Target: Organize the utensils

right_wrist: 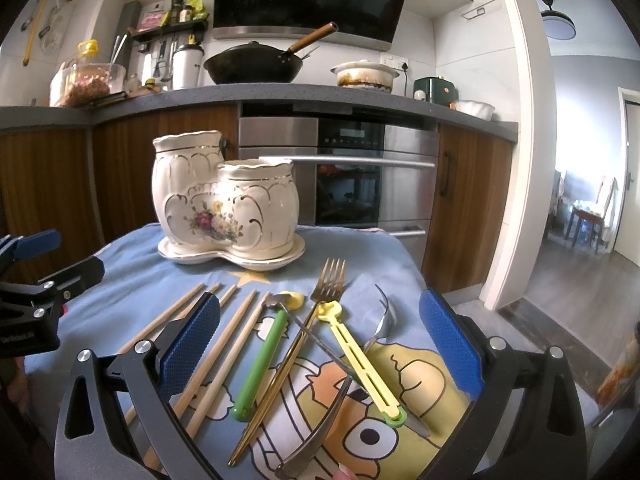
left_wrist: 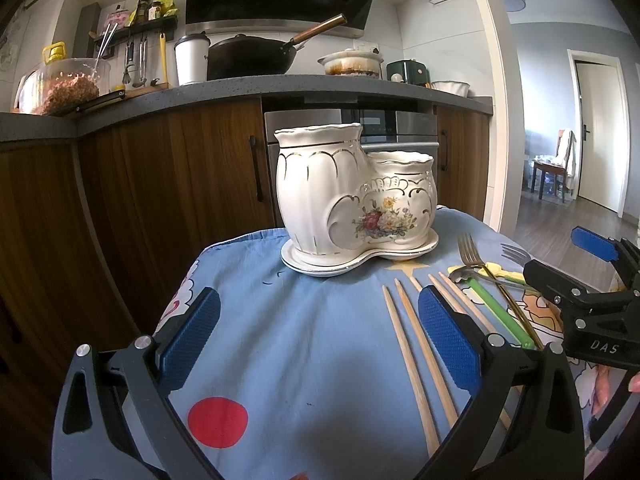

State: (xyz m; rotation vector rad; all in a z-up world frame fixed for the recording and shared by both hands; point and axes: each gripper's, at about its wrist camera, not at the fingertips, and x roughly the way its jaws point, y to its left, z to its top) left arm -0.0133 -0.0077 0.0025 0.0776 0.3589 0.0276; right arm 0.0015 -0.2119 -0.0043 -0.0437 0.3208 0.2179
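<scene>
A white ceramic two-pot utensil holder [left_wrist: 352,196] with a flower print stands on its saucer at the far side of a blue cartoon cloth [left_wrist: 300,340]; it also shows in the right wrist view [right_wrist: 224,196]. Several wooden chopsticks [right_wrist: 224,340], a green-handled utensil [right_wrist: 260,364], a gold fork [right_wrist: 304,336], a yellow utensil [right_wrist: 360,356] and a steel fork [right_wrist: 380,320] lie on the cloth. My left gripper [left_wrist: 320,336] is open and empty above the cloth, left of the chopsticks [left_wrist: 416,352]. My right gripper [right_wrist: 320,340] is open and empty over the utensils.
Beyond the table is a kitchen counter [left_wrist: 240,88] with a black wok [left_wrist: 256,56], a white cup and a pot. Wooden cabinets and a steel oven [right_wrist: 352,176] stand below. A doorway to another room opens at right.
</scene>
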